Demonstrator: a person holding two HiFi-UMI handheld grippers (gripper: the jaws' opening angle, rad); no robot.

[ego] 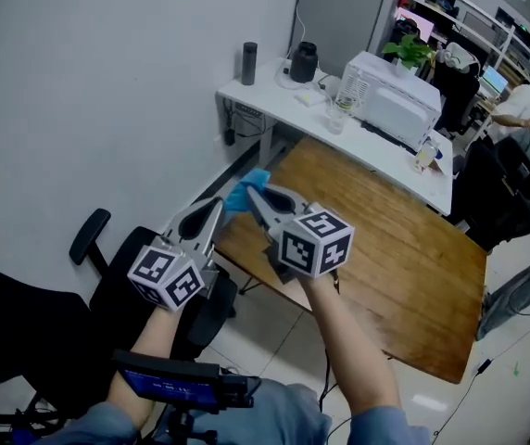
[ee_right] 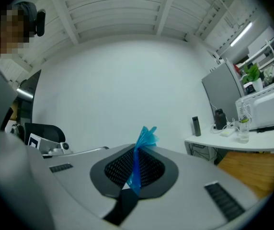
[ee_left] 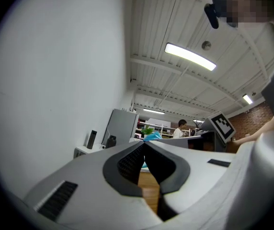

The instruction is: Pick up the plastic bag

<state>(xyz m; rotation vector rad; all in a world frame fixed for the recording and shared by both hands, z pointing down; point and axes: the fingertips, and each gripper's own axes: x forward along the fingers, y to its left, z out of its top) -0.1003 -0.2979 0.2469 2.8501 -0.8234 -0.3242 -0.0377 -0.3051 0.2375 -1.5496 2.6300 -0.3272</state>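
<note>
Closest in: two forearms (ego: 344, 341) stretched forward, one gripper in each hand. Right gripper (ego: 254, 196) clenched on the bag (ego: 248, 187), blue film pinched flat between the ribbed pads and a crumpled tuft poking out past the tips. Left gripper (ego: 219, 208) closed at the tips as well, with blue film showing right at them and a pale sliver lower between the pads; gripping the same bag from the other side, as far as can be made out. Both sets of tips close together, pointing roughly level toward the white wall. Bag up in the air, clear of the wooden worktop (ego: 385, 248), over its left edge in the head view. Beyond, a white worktop (ego: 274, 95) carrying a microwave (ego: 390, 95), a dark flask (ego: 249, 63) and a black jug (ego: 304, 61). Black chair (ego: 24, 332) at lower left.
</note>
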